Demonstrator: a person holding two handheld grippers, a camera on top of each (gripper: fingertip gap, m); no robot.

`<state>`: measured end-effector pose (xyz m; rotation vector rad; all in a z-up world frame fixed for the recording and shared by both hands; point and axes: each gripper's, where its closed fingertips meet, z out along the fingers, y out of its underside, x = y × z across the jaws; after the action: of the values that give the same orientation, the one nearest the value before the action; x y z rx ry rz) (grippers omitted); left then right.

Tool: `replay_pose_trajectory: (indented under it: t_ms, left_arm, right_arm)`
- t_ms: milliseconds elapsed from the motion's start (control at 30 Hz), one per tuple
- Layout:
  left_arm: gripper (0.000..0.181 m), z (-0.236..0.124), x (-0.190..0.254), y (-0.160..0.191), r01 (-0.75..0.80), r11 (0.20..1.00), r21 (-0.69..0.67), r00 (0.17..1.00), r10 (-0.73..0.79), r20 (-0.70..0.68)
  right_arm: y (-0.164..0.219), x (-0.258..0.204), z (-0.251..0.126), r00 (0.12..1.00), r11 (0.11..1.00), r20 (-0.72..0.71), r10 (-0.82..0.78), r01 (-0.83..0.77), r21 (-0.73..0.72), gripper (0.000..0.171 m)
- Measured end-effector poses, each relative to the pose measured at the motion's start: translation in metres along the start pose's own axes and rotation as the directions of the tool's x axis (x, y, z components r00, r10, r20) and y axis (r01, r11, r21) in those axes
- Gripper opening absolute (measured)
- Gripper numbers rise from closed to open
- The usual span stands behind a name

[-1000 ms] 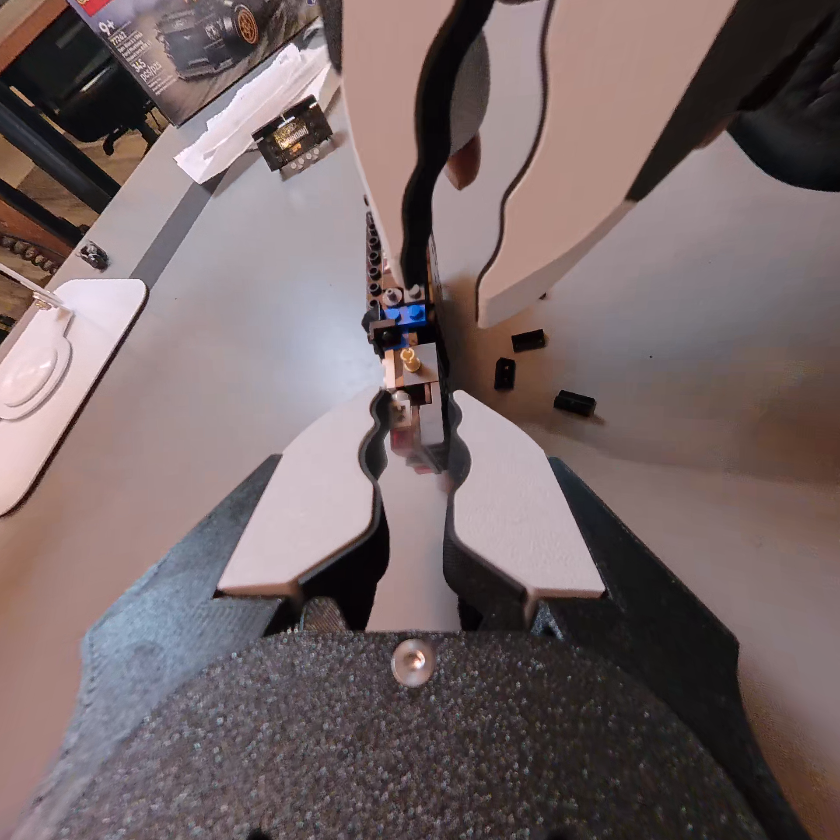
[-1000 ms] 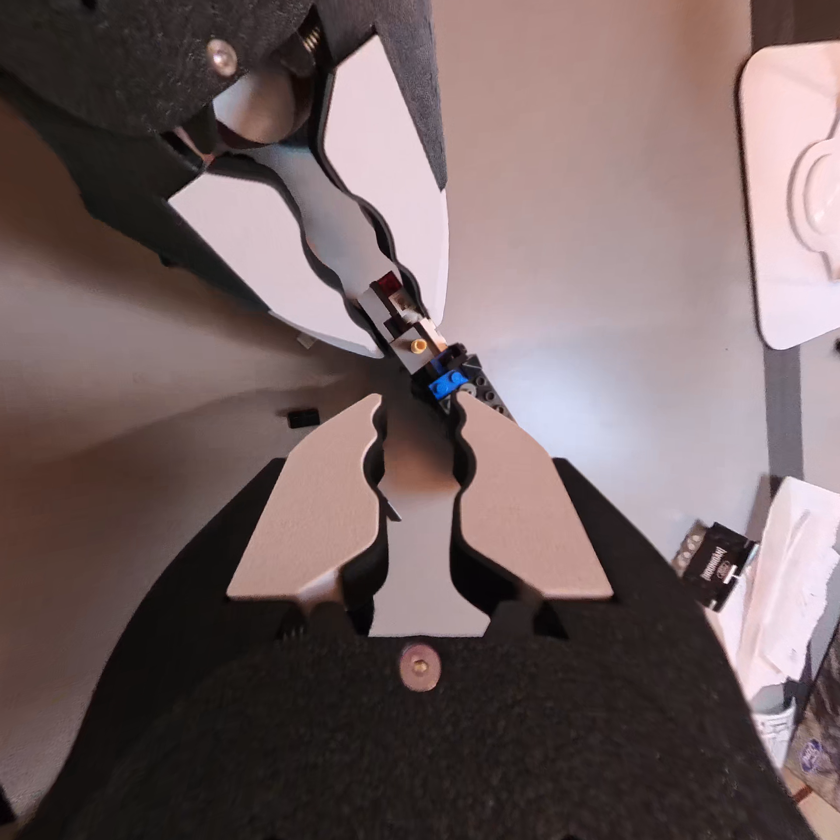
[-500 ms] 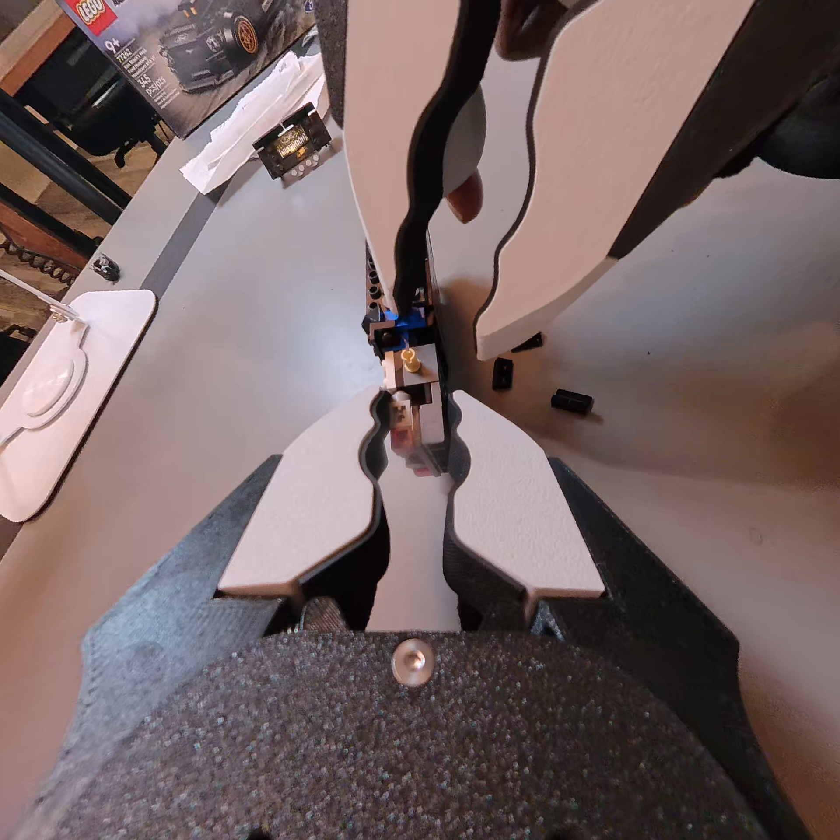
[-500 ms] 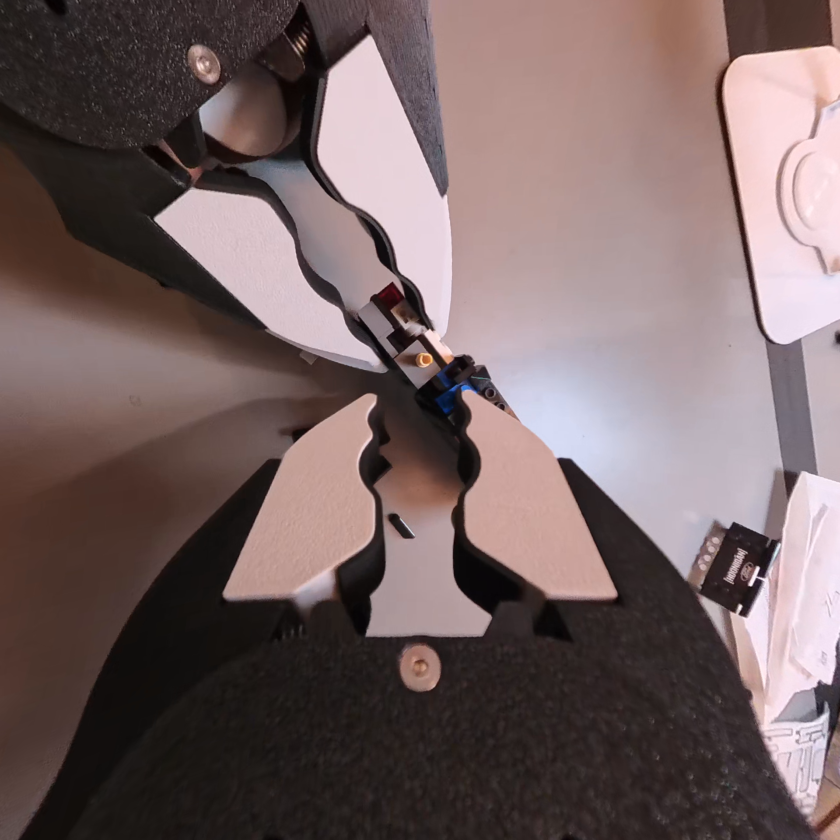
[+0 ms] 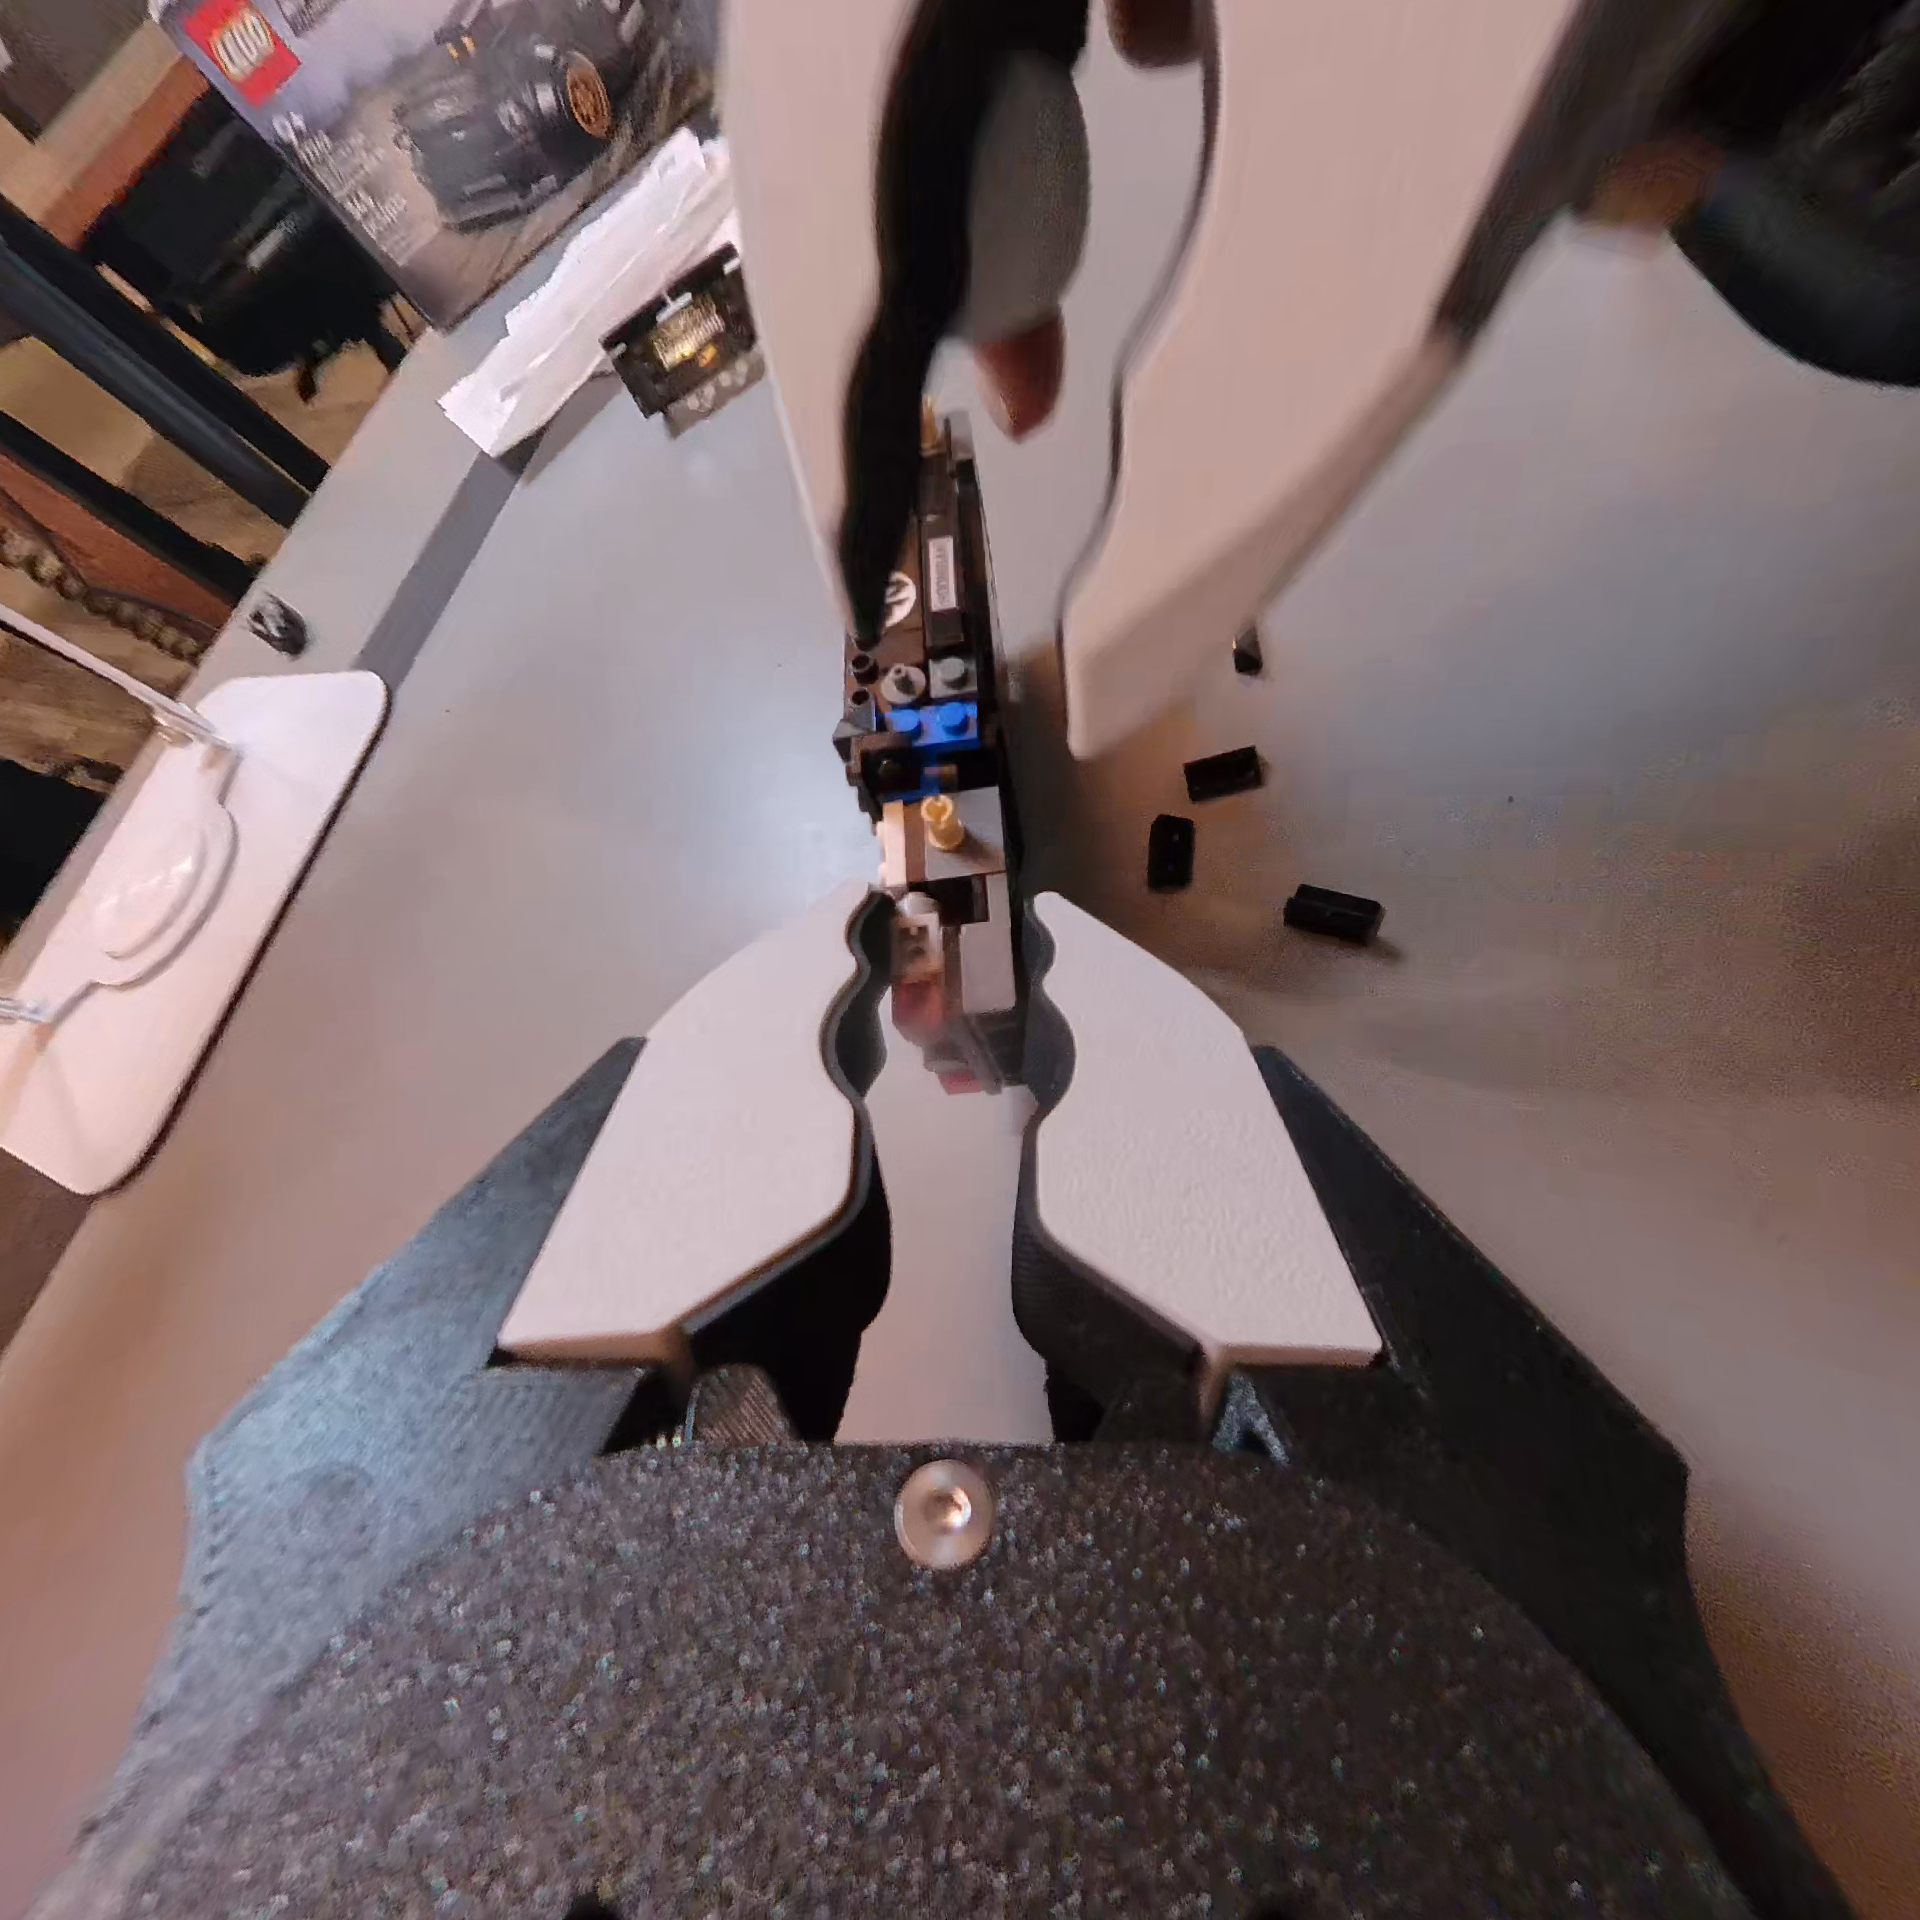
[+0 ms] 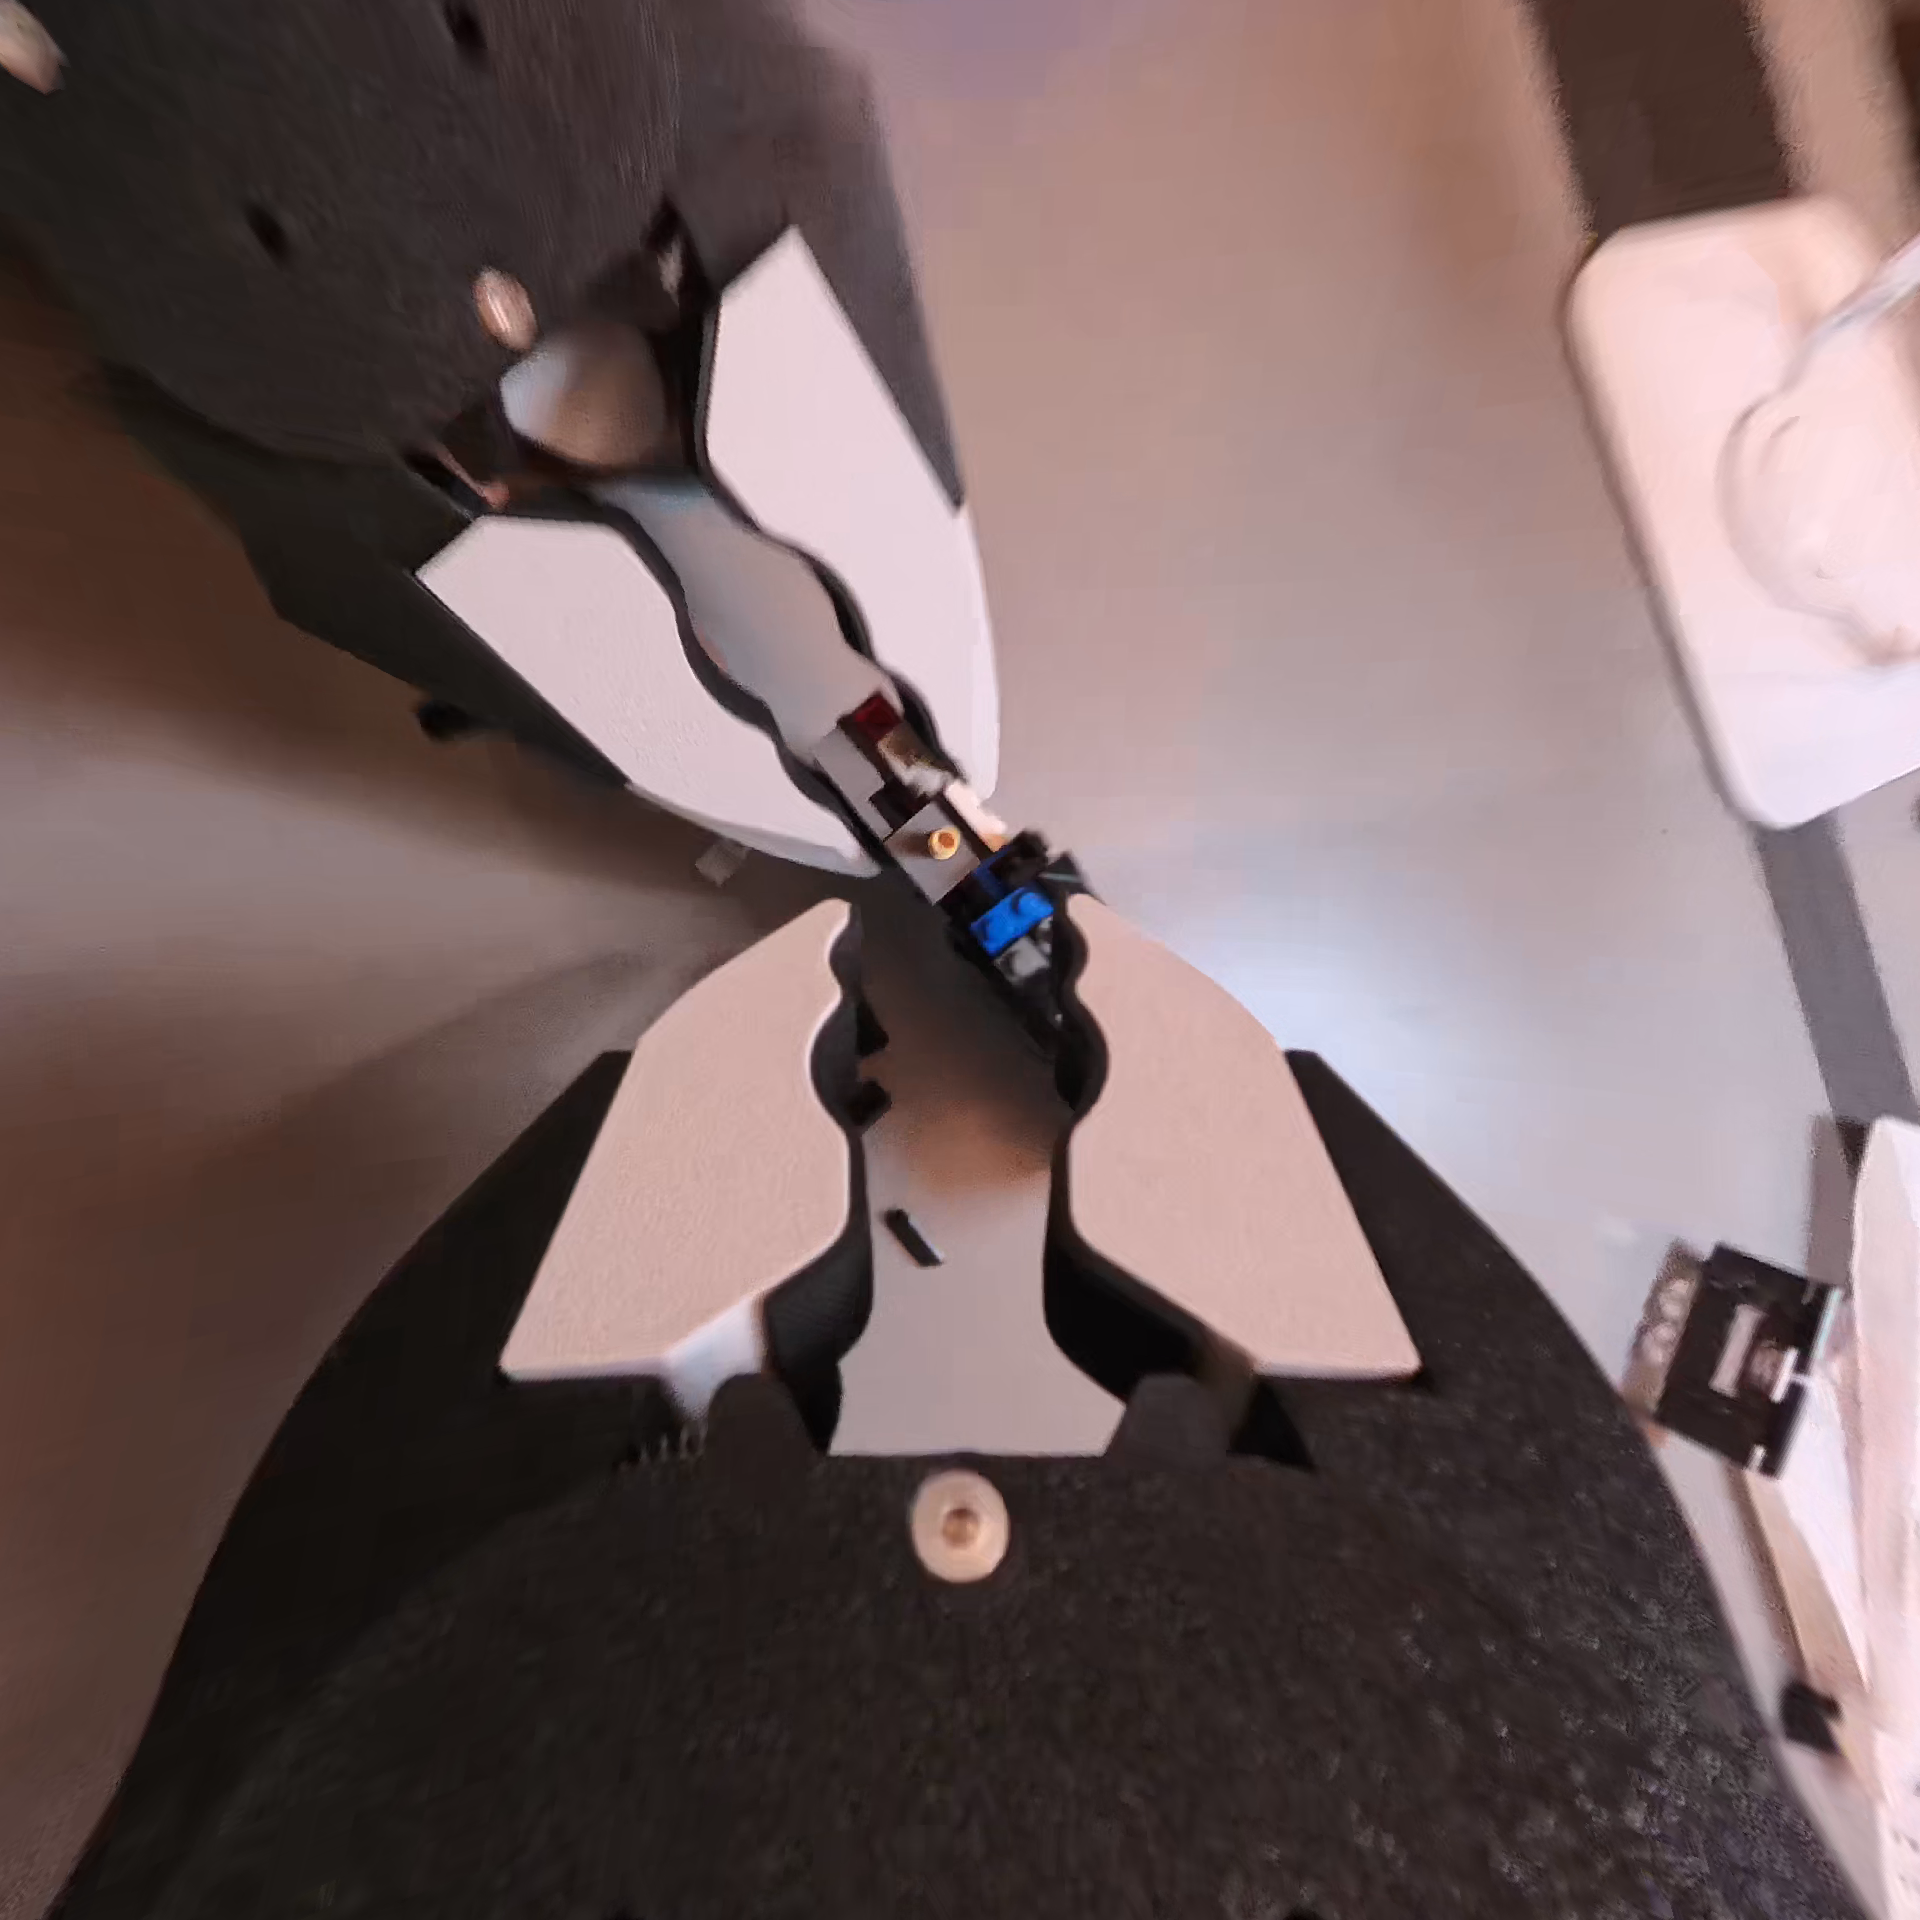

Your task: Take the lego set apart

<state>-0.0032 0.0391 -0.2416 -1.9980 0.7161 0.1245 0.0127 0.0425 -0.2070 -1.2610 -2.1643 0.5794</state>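
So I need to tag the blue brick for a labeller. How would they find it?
Start at the left tongs shut on the lego strip. Follow the strip toward the right tongs. The blue brick sits across it, the only blue among black and grey.

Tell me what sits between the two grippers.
The lego piece bridges them: the left gripper clamps its near end, and the open right gripper straddles its far end. Both wrist views show it.

Two wrist cameras, facing each other over a grey table

Each camera sits just behind its own gripper and looks forward along the fingers, very close to the lego assembly (image 5: 940,790) (image 6: 971,883). Both views share this assembly, the table (image 5: 623,727) (image 6: 1351,623) and the white pad (image 5: 177,894) (image 6: 1745,499).
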Motion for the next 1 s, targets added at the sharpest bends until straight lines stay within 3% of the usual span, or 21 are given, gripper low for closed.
replay_pose_trajectory:
  t_ms: [67, 233, 400, 467, 500, 667, 900, 1000]
  left_arm:
    - [0.023, -0.001, -0.002, -0.001, -0.043, 0.999, 0.016, 0.999, 0.043, 0.012]
    - [0.023, -0.001, -0.011, 0.000, -0.130, 0.991, 0.040, 0.991, 0.129, 0.038]
    - [0.022, -0.004, -0.018, 0.001, -0.222, 0.972, 0.071, 0.974, 0.217, 0.068]
    - [0.022, -0.003, -0.024, 0.005, -0.243, 0.968, 0.054, 0.967, 0.237, 0.097]
    - [0.022, -0.004, -0.027, 0.006, -0.251, 0.967, 0.051, 0.963, 0.245, 0.109]
    - [0.023, -0.001, -0.043, 0.020, -0.274, 0.961, 0.021, 0.953, 0.269, 0.143]
    - [0.059, 0.013, -0.059, 0.024, -0.243, 0.970, 0.017, 0.956, 0.237, 0.174]
    - [0.042, 0.023, -0.055, 0.019, -0.256, 0.966, 0.041, 0.961, 0.250, 0.120]
  right_arm:
    - [-0.006, 0.009, -0.019, 0.999, 0.995, -0.042, -0.009, 0.013, 0.103, 0.041]
    - [0.034, 0.028, -0.011, 0.972, 0.988, -0.194, -0.130, 0.143, 0.055, 0.055]
    - [0.033, 0.046, 0.011, 0.901, 0.946, -0.339, -0.271, 0.314, 0.079, 0.049]
    - [0.030, 0.047, 0.018, 0.872, 0.921, -0.362, -0.330, 0.381, 0.077, 0.039]
    - [0.029, 0.047, 0.022, 0.862, 0.913, -0.367, -0.349, 0.402, 0.076, 0.030]
    - [0.018, 0.051, 0.033, 0.835, 0.883, -0.406, -0.371, 0.452, 0.124, 0.027]
    - [0.007, 0.051, 0.041, 0.832, 0.860, -0.424, -0.358, 0.470, 0.199, 0.024]
    - [0.005, 0.045, 0.042, 0.824, 0.842, -0.419, -0.382, 0.497, 0.210, 0.023]
